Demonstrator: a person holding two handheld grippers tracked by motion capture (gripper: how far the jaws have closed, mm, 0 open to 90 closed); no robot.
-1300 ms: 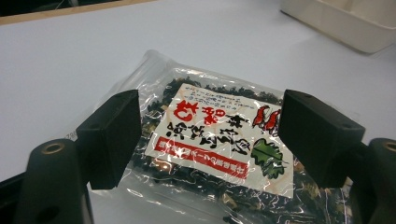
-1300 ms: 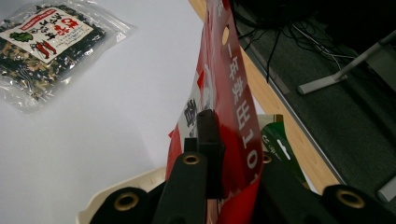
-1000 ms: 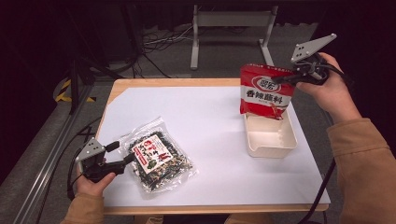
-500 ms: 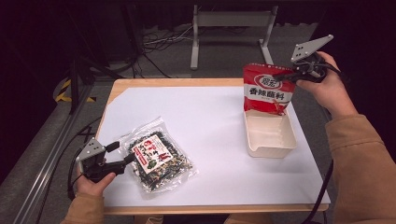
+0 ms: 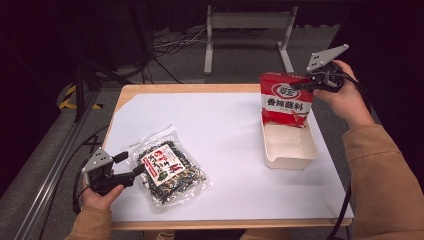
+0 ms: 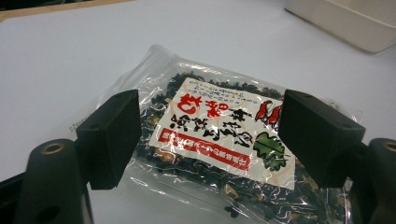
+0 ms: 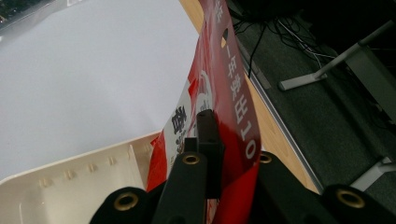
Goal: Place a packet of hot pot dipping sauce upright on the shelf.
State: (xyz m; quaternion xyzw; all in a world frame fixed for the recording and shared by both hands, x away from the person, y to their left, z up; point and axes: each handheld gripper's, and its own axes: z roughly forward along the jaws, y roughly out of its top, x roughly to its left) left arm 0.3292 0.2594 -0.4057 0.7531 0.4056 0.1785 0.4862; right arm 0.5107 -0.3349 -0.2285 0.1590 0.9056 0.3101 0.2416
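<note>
Red packet (image 5: 286, 100) pinched by right gripper (image 5: 303, 84) over tray (image 5: 290, 150), left gripper (image 6: 208, 140) wide around seaweed bag (image 6: 219, 140).

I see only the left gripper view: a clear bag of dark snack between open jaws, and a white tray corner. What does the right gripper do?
Observer: The right gripper is shut on the top edge of a red bag.
Operator: Where is this bag?
Observer: It hangs upright over the far end of the white tray; whether they touch, I cannot tell.
Operator: Where on the table is my bag?
Observer: The clear bag lies near the front left corner; the tray is at the right side.
</note>
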